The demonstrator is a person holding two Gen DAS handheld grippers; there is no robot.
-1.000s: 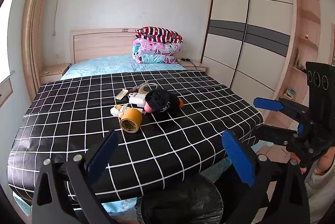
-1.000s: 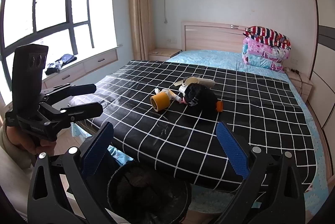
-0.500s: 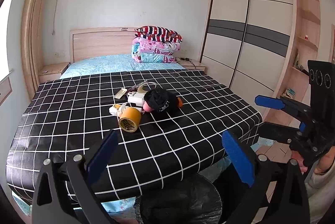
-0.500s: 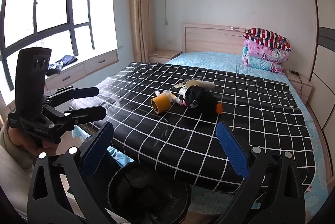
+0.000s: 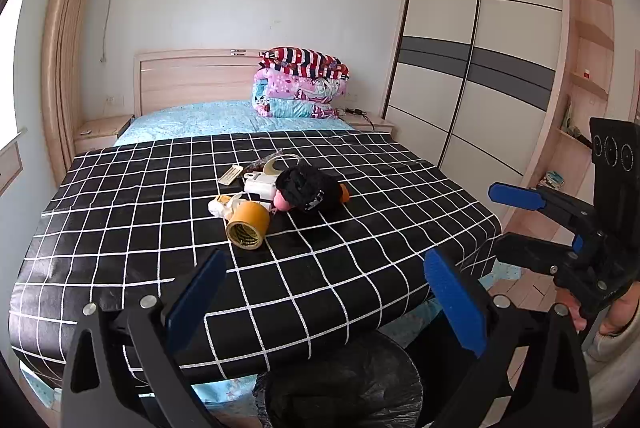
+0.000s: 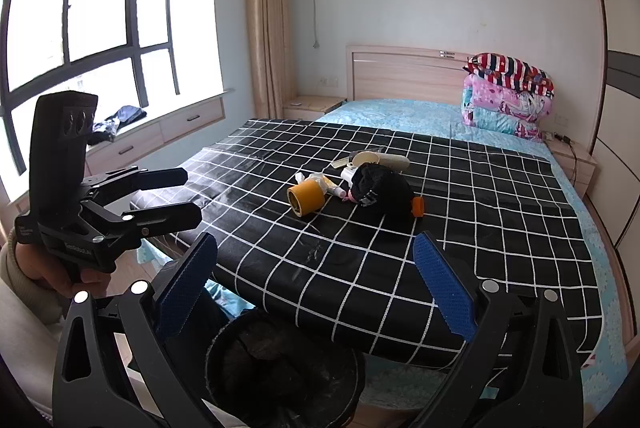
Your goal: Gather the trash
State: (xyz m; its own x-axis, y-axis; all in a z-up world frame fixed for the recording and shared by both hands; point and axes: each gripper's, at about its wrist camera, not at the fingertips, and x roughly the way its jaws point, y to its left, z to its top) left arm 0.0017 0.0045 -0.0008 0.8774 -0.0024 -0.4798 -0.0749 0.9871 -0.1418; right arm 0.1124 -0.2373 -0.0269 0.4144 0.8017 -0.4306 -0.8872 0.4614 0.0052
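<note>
A pile of trash lies mid-bed on the black checked cover: a yellow tape roll, crumpled white paper, a white box, a clear tape ring and a black cloth lump with an orange piece. A black-lined trash bin stands on the floor at the bed's foot, below both grippers. My left gripper is open and empty. My right gripper is also open and empty, well short of the pile.
Folded quilts are stacked by the headboard. A wardrobe and open shelves line the right wall; a window seat runs along the left. A hand holds the left gripper's grip. Wooden floor surrounds the bin.
Both views have drifted only slightly. In the right wrist view the left gripper sits a little lower and further right than before. Both grippers stayed open.
</note>
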